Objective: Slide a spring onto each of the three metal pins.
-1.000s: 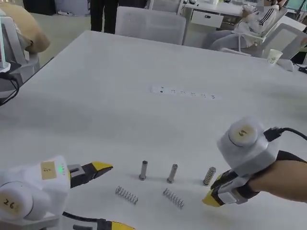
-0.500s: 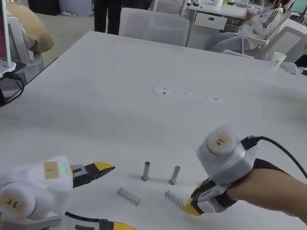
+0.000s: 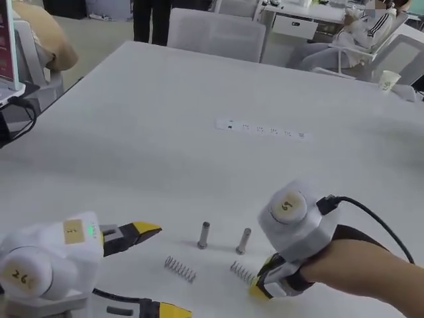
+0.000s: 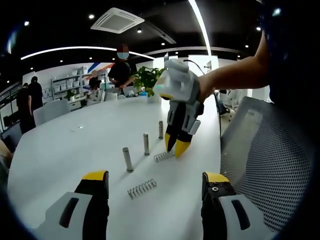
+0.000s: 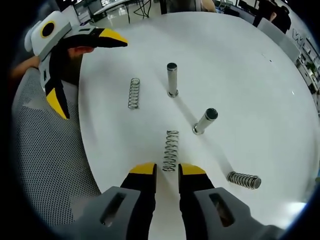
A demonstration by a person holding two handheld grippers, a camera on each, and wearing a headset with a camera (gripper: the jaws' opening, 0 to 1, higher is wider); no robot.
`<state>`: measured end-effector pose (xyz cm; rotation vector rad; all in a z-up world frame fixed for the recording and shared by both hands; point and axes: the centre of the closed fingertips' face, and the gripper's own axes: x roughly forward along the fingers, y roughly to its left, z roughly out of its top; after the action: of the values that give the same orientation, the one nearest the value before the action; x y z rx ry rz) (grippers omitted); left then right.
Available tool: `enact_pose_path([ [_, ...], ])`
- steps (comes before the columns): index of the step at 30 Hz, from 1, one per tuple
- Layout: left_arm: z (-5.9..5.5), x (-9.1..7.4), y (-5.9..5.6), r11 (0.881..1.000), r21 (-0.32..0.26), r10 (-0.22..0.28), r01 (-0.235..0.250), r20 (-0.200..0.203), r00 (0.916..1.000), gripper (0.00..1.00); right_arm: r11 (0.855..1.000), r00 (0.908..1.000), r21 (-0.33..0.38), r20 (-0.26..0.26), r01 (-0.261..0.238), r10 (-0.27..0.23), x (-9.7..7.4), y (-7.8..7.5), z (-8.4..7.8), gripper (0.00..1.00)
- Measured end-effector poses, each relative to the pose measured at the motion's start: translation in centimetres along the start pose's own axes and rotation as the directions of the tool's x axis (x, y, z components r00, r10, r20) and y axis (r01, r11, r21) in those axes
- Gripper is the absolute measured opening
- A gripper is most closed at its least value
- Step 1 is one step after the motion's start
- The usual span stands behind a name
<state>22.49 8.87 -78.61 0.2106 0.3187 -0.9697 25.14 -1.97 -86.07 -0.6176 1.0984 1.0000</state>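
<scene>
Bright even ceiling light, faint shadows, fisheye-warped edges.

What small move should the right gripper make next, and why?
Probably ease the right gripper slightly forward, so that its fingers straddle the end of the spring. That spring lies flat just ahead of them, in line with their narrow gap, not yet gripped, and the nearest pin is bare.

Springs (image 3: 179, 268) lie on the table (image 3: 165, 132) before the upright pins (image 3: 204, 235).
</scene>
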Motion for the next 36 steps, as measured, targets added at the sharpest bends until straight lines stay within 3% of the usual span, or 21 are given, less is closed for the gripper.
enact_pose_path([
  [20,0.1,-0.1,-0.1,1.0,-0.004,0.003,-0.003,0.002,1.0,0.71,0.994,0.9985,-0.093,-0.002,0.053,-0.054,0.1,-0.4,0.0,0.08],
  [29,0.1,0.0,-0.1,1.0,-0.003,-0.001,0.001,-0.003,1.0,0.67,0.996,0.9994,-0.079,0.011,0.033,-0.033,-0.7,0.0,0.6,0.08],
  [36,0.1,0.1,-0.3,1.0,0.003,-0.019,0.019,-0.004,0.9998,0.62,0.995,0.9995,-0.095,0.025,-0.014,0.016,-2.0,1.7,1.4,0.08],
])
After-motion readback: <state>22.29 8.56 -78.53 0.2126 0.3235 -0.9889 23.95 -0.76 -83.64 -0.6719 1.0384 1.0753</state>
